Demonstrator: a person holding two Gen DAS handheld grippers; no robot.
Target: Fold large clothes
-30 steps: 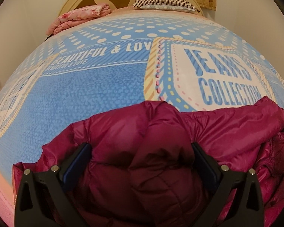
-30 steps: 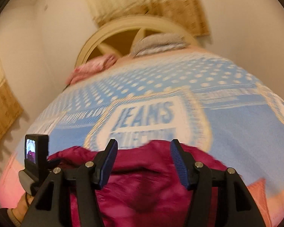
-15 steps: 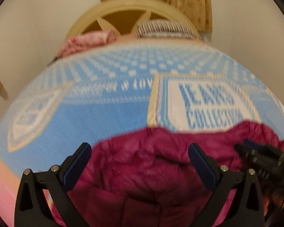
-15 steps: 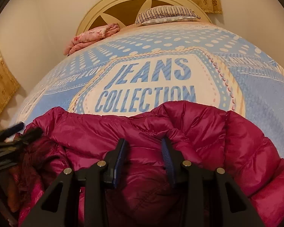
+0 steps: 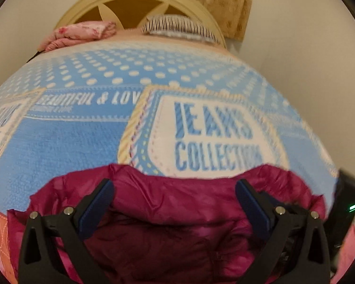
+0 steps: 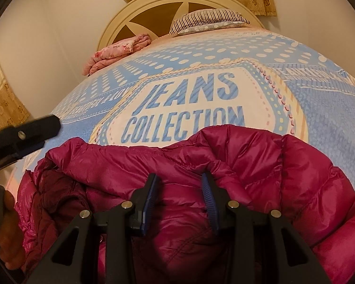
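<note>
A magenta puffer jacket (image 5: pixel 172 203) lies bunched at the near edge of the bed, also in the right wrist view (image 6: pixel 248 156). My left gripper (image 5: pixel 174 187) is open wide and empty, held just above the jacket's left part. My right gripper (image 6: pixel 181 179) has its jaws partly closed with a fold of the jacket between them, fingers (image 6: pixel 209 196) pressed into the fabric; a firm grip cannot be confirmed. The left gripper (image 6: pixel 23 135) shows at the left edge of the right wrist view.
The bed is covered by a blue blanket (image 6: pixel 201 99) printed "JEANS COLLECTION". A folded pink quilt (image 6: pixel 116 52) and a striped pillow (image 6: pixel 208 19) lie by the cream headboard (image 6: pixel 153 7). Walls and yellow curtains stand behind.
My left gripper lifted off the jacket and drew back, staying open. My right gripper moved down onto the jacket and narrowed its jaws around a fold.
</note>
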